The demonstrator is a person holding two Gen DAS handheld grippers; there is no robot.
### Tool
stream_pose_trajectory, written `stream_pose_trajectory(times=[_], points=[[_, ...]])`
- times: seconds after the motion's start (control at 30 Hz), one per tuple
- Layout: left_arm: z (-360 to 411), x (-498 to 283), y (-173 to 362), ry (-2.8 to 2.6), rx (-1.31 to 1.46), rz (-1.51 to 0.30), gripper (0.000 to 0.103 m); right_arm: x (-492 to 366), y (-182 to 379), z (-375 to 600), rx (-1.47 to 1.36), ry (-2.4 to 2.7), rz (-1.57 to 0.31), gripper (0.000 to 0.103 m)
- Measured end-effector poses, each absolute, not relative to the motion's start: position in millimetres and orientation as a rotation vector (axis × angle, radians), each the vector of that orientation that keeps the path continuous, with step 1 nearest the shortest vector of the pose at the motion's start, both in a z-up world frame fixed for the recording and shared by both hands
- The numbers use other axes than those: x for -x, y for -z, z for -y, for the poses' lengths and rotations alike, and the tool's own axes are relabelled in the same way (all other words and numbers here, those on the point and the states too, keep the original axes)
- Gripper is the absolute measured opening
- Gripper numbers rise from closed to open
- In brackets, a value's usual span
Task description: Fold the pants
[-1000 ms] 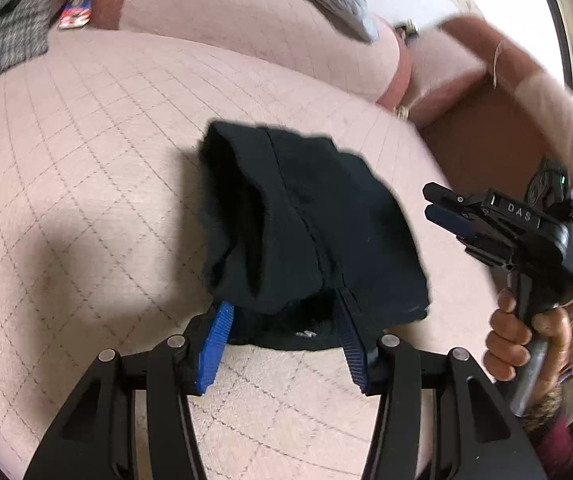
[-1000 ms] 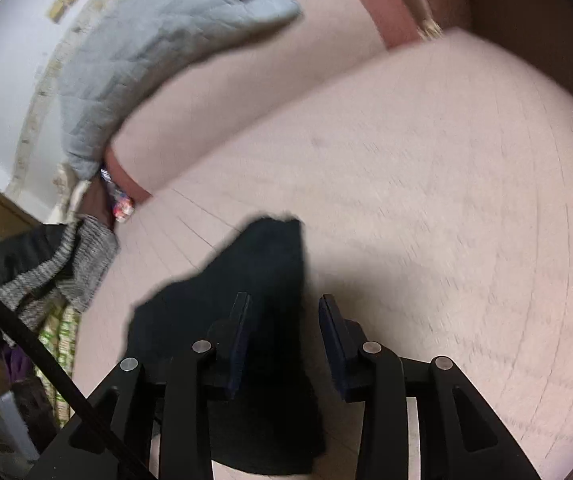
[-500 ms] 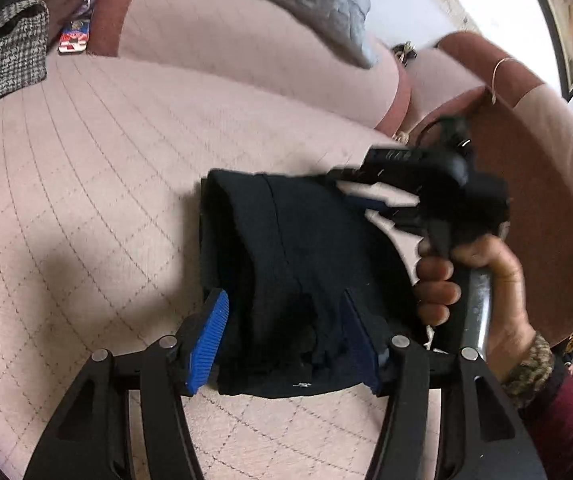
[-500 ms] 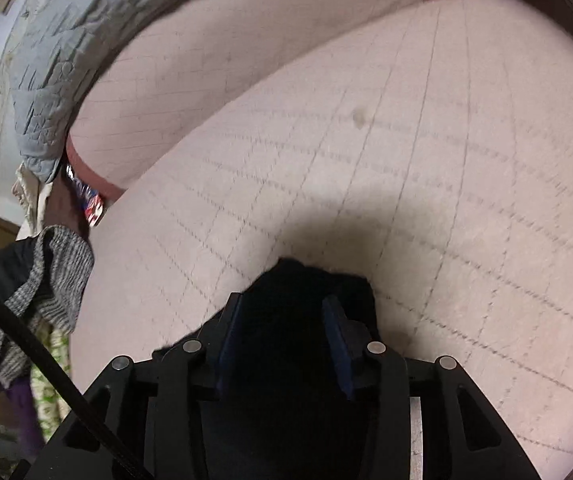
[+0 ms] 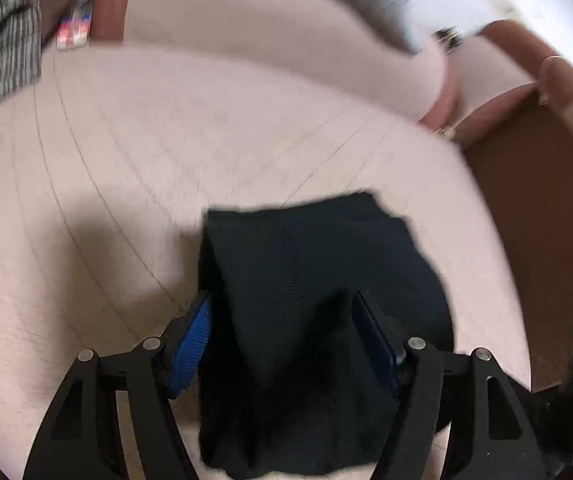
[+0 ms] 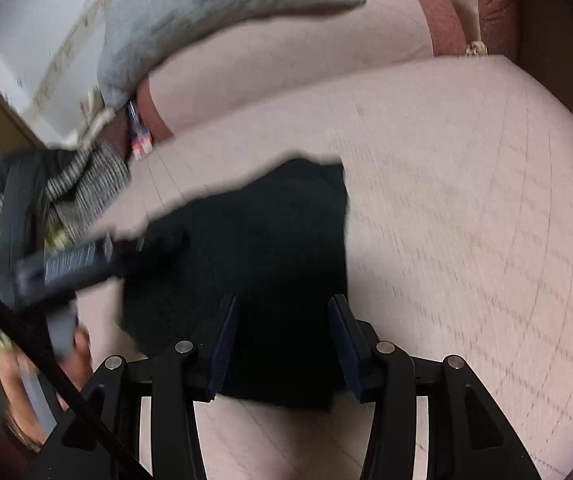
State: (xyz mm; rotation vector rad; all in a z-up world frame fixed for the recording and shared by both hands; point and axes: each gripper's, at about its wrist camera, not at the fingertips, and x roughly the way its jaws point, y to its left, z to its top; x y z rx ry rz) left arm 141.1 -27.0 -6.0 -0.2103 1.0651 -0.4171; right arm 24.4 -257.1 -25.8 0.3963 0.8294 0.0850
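The black pants [image 5: 306, 260] lie folded into a small thick packet on the pink quilted sofa seat [image 5: 166, 152]. My left gripper [image 5: 286, 320] hangs over their near half. Its jaws are opening, with the cloth between the blue pads [image 5: 194, 344] and not pinched. In the right wrist view the pants [image 6: 266, 240] sit between the dark pads of my right gripper [image 6: 284, 340]. Its jaws are also opening, with nothing pressed. The left gripper [image 6: 118, 252] shows there as a blur at the pants' left edge, held by a hand [image 6: 80, 344].
A grey quilted blanket [image 6: 206, 12] hangs over the sofa back. A grey knit garment [image 5: 2, 60] and a small colourful packet [image 5: 74, 32] lie at the seat's far left. The brown armrest [image 5: 546, 200] bounds the seat on the right.
Both pairs of jaws have spread wider. The pants now sit lower and nearer in the left view. The right gripper has left that view, and its own camera has pulled back.
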Motion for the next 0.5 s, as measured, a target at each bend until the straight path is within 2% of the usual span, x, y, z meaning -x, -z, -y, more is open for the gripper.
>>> stream_pose_trajectory(times=[0.03,0.07,0.1,0.37,0.5], points=[[26.0,-143.4,14.7,0.396,0.221,-1.087,0.069,-22.7,32.6,257.3,-0.379,-0.067,-0.826,0.054],[24.5,-141.8,16.4,0.387,0.226,-1.08,0.071,-20.3,37.7,260.1,-0.37,-0.061,-0.828,0.064],[23.2,-140.2,15.4,0.39,0.226,-1.076,0.071,-20.0,40.8,262.0,-0.375,-0.061,-0.828,0.066],[-2.1,-91.4,-15.0,0.326,0.167,-1.007,0.072,31.4,16.5,268.0,-0.352,-0.013,-0.648,0.067],[0.4,-49.9,-19.7,0.297,0.108,-0.968,0.073,53.7,5.1,259.6,-0.359,-0.005,-0.607,0.071]])
